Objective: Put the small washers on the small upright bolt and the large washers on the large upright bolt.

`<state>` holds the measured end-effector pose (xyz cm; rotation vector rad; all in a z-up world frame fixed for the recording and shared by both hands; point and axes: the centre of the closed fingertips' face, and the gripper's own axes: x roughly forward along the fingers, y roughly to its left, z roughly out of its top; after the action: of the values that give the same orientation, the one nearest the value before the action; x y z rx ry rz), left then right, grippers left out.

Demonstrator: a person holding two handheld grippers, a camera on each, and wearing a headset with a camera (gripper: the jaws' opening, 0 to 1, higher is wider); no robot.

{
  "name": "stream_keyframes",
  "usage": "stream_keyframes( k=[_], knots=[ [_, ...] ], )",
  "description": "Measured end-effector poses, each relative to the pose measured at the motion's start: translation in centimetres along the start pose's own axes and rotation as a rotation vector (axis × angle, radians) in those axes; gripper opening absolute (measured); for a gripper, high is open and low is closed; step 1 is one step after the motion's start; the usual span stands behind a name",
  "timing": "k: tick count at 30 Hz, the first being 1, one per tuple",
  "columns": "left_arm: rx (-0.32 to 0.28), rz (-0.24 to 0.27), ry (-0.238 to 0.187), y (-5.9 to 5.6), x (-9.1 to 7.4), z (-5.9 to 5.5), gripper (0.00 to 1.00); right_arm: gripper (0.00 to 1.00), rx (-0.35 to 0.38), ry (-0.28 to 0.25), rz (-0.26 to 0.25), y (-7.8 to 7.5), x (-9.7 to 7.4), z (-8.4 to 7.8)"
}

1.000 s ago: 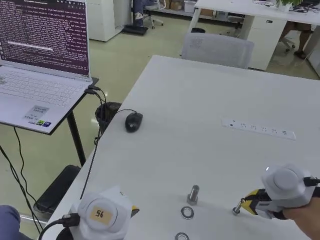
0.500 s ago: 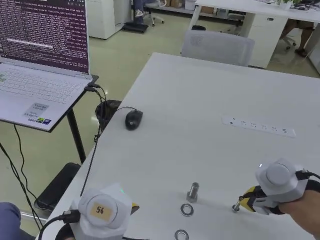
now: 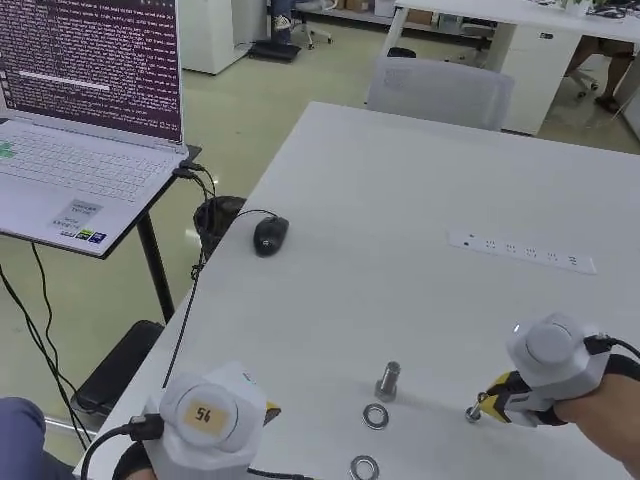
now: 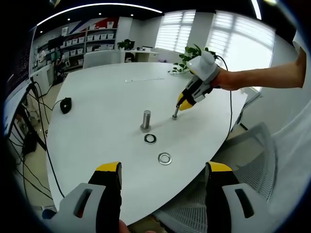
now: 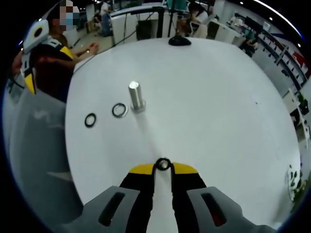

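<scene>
the right gripper (image 5: 163,169), jaws narrow, pinches what looks like a small washer (image 5: 163,164) at its tips, right at the small bolt (image 3: 472,413), so a slight tilt could drop it beside the bolt; the left gripper (image 4: 164,168) gapes empty, large washers (image 4: 164,158) just ahead.

large bolt (image 3: 388,381) upright on table (image 3: 400,200); one washer (image 3: 376,416) just before it, second washer (image 3: 364,467) nearer front edge. small bolt (image 3: 473,412) right of large bolt, small washer (image 5: 163,164) between right gripper (image 3: 485,405) tips beside it. mouse (image 3: 270,235) behind left, power strip (image 3: 521,252) behind right.
</scene>
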<state>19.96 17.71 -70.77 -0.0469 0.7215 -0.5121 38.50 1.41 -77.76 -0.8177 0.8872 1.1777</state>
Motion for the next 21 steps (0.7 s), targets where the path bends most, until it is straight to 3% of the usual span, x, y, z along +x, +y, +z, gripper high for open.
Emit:
stream_keyframes(
  k=[10, 21],
  knots=[
    [-0.008, 0.006, 0.0, 0.2, -0.3, -0.3, 0.7, 0.14, 0.015, 0.028, 0.028, 0.1, 1.9, -0.7],
    [-0.004, 0.005, 0.007, 0.1, -0.4, -0.4, 0.7, 0.16, 0.087, 0.04, 0.054, 0.4, 3.0, -2.2]
  ],
)
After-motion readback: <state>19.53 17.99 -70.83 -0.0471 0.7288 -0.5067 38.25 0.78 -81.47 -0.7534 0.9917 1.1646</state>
